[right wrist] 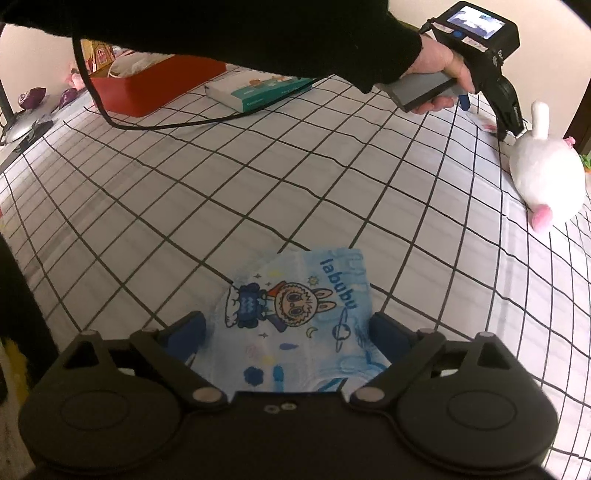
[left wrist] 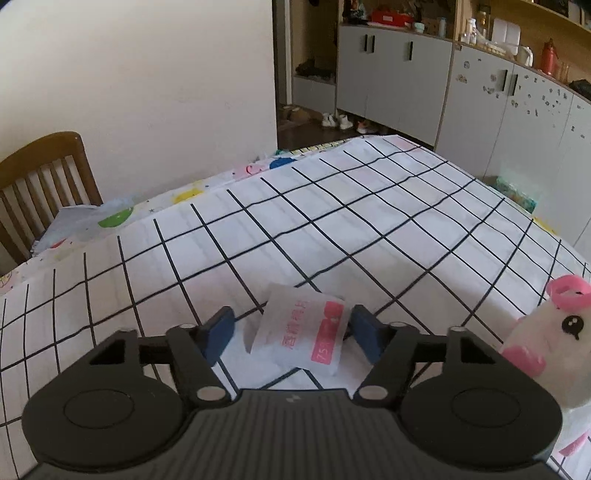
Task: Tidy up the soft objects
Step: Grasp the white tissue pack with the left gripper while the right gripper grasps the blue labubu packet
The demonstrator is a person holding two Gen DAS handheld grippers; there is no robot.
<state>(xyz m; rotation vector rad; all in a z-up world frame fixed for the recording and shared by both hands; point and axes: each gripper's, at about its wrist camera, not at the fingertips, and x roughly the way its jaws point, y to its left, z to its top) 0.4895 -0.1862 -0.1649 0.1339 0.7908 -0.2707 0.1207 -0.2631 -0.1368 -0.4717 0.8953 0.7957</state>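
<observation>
The left gripper (left wrist: 291, 332) has its jaws open around a white sachet (left wrist: 301, 332), lower centre; the right gripper (right wrist: 286, 334) likewise straddles a blue labubu pack (right wrist: 295, 317) without pinching. Neither is lifted, the plush bunny (right wrist: 546, 173) lies at right on the counter (right wrist: 221, 177), and the red box (right wrist: 155, 83) upper left looks unfilled, so I judge sorting barely begun.

Each gripper (right wrist: 288, 332) has a black housing, two round black discs, silver pivot screws and blue pads (left wrist: 219, 334). The person wears a black sleeve (right wrist: 258, 33).

White sachet (left wrist: 301, 330) (pink label), blue labubu pack (right wrist: 295, 321), white plush (right wrist: 546, 173) lying
</observation>
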